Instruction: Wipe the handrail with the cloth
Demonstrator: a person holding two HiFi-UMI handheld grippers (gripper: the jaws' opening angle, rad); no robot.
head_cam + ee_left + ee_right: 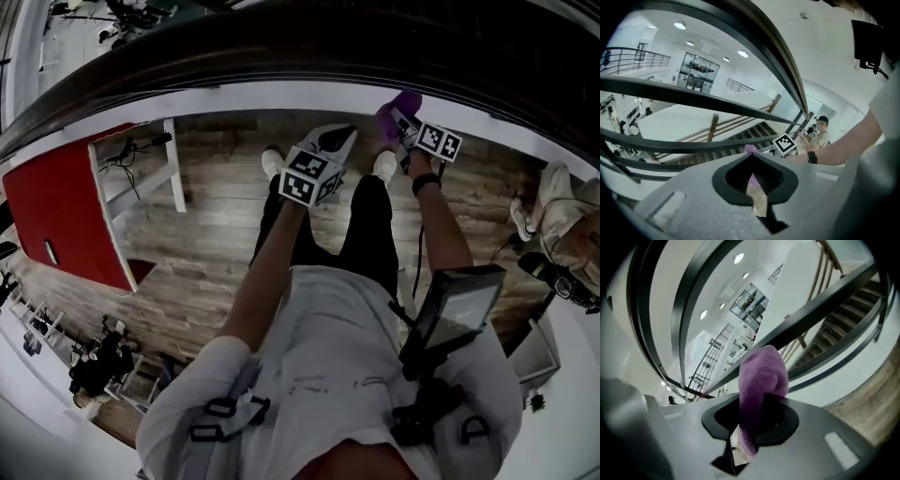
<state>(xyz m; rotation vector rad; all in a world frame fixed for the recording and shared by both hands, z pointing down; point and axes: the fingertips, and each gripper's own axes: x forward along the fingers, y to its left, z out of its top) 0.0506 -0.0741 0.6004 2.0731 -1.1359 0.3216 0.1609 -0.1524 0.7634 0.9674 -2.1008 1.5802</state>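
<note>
Right gripper [405, 124] is clamped on the purple cloth [401, 105]. Its own view shows the jaws closed on a fold, with the rest bunched up and sticking out past the tips. Left gripper [336, 141] has its jaws together down to a thin slit, with nothing held that I can see. The purple sliver in that slit looks like the cloth further off. The handrail [281, 56] is the dark curved band running crosswise to both forearms, long axis left to right. From the rail, the cloth sits right at its near edge, toward the rail's right-hand stretch. I can't tell if it's actually touching. The left gripper is on the same near side, further back from the rail and to the cloth's left. The right gripper is the closer one, so my read is that the wipe is its job: push the cloth forward onto the rail, then slide it along the rail's length. The left gripper looks idle.
</note>
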